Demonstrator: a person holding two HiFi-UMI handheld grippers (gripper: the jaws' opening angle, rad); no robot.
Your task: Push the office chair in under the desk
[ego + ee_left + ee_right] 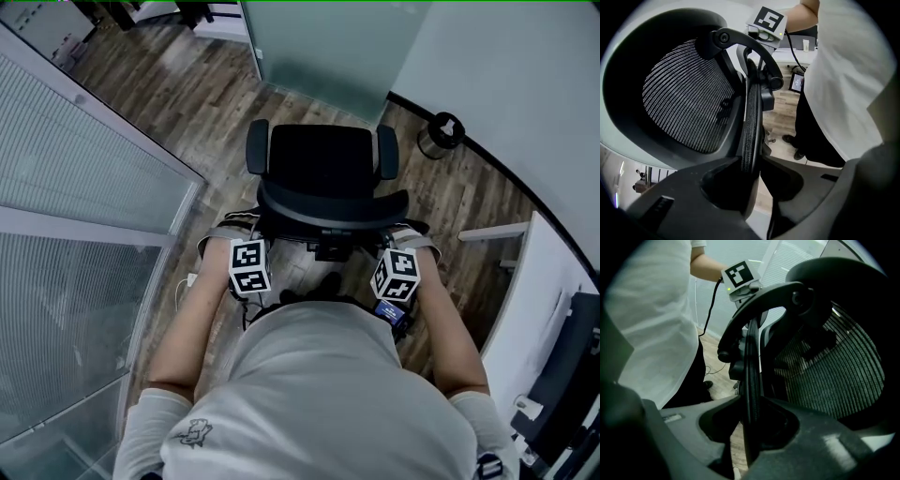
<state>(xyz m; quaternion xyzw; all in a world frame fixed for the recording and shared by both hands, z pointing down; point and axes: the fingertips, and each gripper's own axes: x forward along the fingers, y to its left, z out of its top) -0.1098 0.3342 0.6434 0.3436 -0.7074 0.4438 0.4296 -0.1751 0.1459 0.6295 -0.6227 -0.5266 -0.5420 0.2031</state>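
A black office chair [323, 159] with a mesh backrest [689, 98] stands on the wood floor right in front of me, its seat facing away. My left gripper [229, 232] is shut on the left edge of the backrest rim [751, 126], which runs straight between its jaws. My right gripper [413, 234] is shut on the rim [751, 380] at the backrest's right edge in the same way. Both point steeply down. A white desk [553, 281] lies to the right of the chair; the chair is apart from it, out on the floor.
A glass partition [84, 187] runs along the left. A frosted panel [319, 47] and a pale wall [506, 75] close the far side, with a small round bin [441, 134] at the wall's foot. Another dark chair [562, 375] sits at the right edge.
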